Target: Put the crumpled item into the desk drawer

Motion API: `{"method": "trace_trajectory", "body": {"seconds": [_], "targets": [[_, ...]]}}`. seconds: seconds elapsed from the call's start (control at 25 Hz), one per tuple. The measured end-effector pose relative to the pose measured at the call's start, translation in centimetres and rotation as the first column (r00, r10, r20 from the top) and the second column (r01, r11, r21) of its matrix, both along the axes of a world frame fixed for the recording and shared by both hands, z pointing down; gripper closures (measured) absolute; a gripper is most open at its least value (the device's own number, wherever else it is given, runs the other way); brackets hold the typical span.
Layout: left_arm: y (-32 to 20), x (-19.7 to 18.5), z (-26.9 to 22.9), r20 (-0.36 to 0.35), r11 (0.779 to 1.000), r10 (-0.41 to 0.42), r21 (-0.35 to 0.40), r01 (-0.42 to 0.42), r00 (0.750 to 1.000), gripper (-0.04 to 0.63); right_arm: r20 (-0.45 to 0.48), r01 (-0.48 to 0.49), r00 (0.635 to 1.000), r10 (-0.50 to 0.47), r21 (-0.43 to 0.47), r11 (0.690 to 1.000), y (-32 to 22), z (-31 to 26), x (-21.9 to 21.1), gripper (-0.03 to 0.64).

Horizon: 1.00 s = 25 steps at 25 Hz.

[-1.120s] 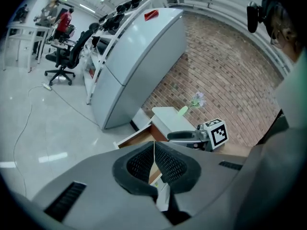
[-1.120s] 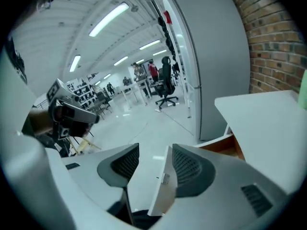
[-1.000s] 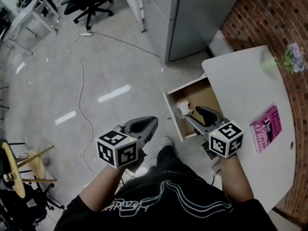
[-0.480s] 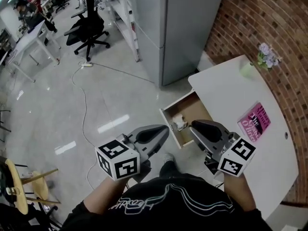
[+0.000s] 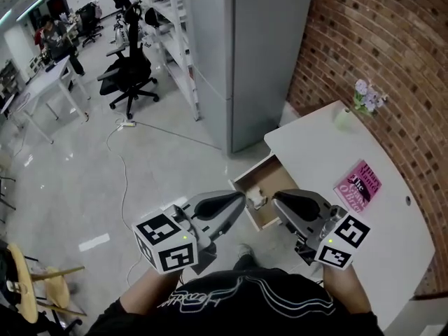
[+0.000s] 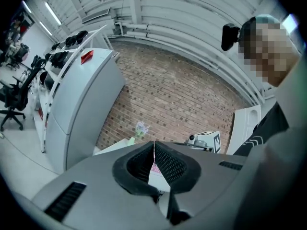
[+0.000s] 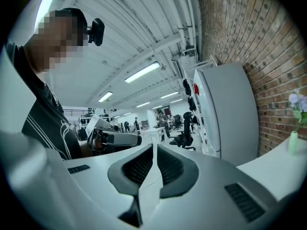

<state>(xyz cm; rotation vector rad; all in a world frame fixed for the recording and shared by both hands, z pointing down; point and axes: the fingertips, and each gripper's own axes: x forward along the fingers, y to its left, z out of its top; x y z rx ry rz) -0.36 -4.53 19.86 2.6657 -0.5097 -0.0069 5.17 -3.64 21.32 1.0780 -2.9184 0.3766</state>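
Black short-sleeved shirt with white looping line print

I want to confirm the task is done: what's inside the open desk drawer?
A crumpled white item lies in the drawer, near its front panel. The right gripper, fingers closing on nothing, covers the drawer's near corner, so that part cannot be seen.

Pink book; white desk
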Motion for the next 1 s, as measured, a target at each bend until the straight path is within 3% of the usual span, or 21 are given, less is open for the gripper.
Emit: {"method": "trace_trajectory", "body": {"seconds": [0.32,1.0], "targets": [[1.7,0.4,-1.6,-0.013,0.998,0.005,0.060,-0.004,1.000,0.572,0.061,-0.043,0.997,0.043,0.003,0.999,1.1,-0.1,0.1,0.565],[3.3,0.3,-0.9,-0.039,0.999,0.002,0.034,0.000,0.999,0.572,0.085,-0.029,0.996,0.030,-0.004,1.000,2.5,-0.4,-0.6,0.566]]}}
